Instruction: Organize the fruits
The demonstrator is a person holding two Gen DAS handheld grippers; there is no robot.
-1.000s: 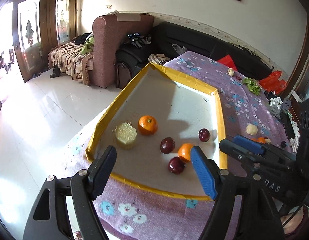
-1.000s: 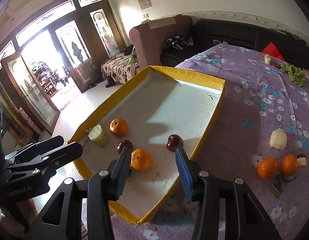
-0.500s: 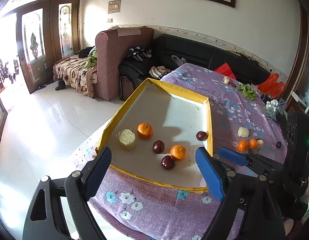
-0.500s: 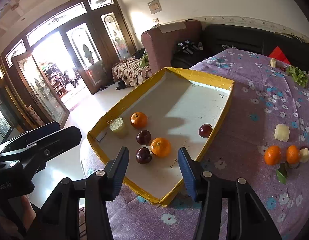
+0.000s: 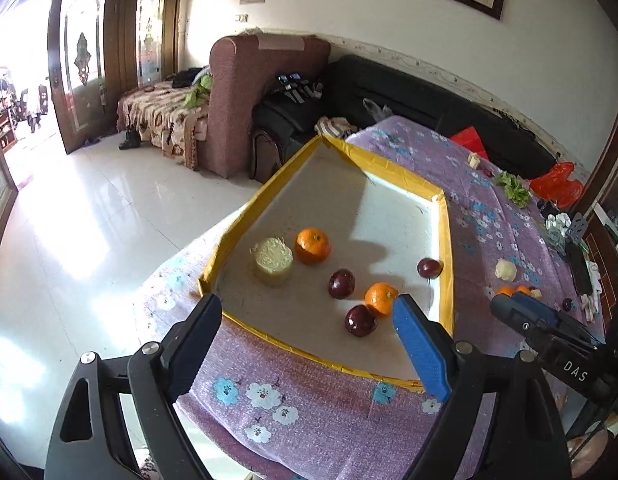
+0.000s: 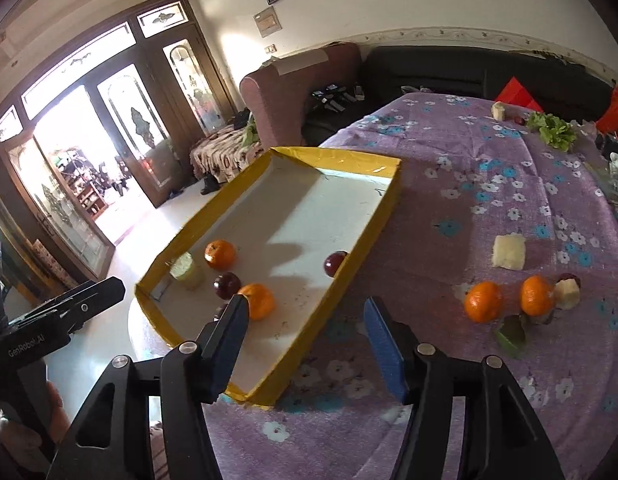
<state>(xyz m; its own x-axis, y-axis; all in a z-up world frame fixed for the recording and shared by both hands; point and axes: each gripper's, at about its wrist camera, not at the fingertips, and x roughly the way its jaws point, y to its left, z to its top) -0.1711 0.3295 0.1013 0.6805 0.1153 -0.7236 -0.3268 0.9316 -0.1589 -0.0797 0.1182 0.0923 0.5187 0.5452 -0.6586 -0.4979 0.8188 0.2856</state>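
Both tools, left tool [image 5: 307, 322] and right tool [image 6: 305, 322], gape empty above the yellow-rimmed tray's [image 6: 373, 236] near edge.

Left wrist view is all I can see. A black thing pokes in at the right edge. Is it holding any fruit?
Observer: No. The right wrist view shows the right tool open, with nothing between its fingers.
Operator: Is it hiding anything on the cloth from me?
Observer: Yes, a green leaf lies on the cloth just in front of an orange, outside the yellow tray.
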